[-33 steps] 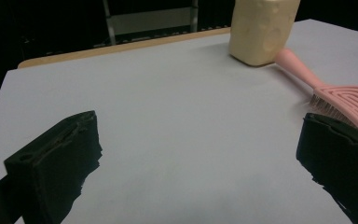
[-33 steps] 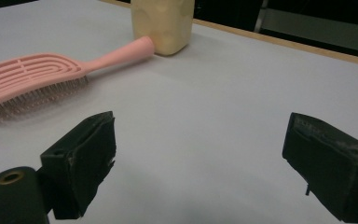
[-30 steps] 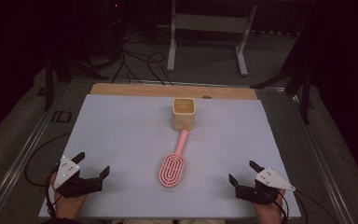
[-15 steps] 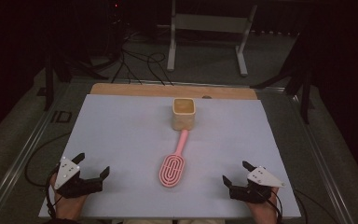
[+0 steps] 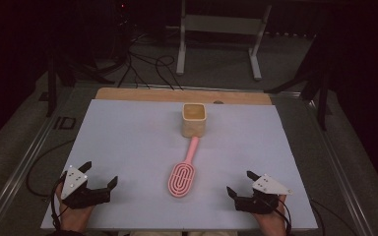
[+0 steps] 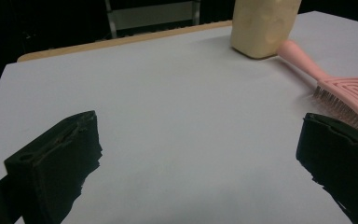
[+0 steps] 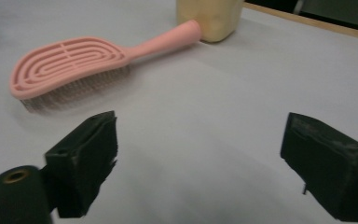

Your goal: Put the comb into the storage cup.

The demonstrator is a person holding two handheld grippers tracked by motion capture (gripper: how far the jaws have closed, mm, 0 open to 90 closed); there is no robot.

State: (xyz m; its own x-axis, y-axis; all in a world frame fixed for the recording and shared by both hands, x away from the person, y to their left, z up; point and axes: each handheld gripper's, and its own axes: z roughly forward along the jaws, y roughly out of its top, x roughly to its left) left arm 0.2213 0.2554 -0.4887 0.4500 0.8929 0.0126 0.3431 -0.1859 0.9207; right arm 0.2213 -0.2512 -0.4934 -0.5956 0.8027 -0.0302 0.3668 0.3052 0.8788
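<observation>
The left gripper (image 5: 101, 174) rests jaws spread at the table's (image 5: 128, 137) near edge. The pink hairbrush (image 5: 184, 171) lies mid-table, bristles down, handle pointing away, its tip touching the yellow cup (image 5: 194, 119). The right gripper (image 5: 239, 183) sits spread, empty.

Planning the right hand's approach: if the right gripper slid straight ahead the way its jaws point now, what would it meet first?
Probably nothing at first: between the right gripper's open jaws lies bare white table. The pink hairbrush sits left of that line, and the cream cup looks just left too, though depth is unclear.
</observation>
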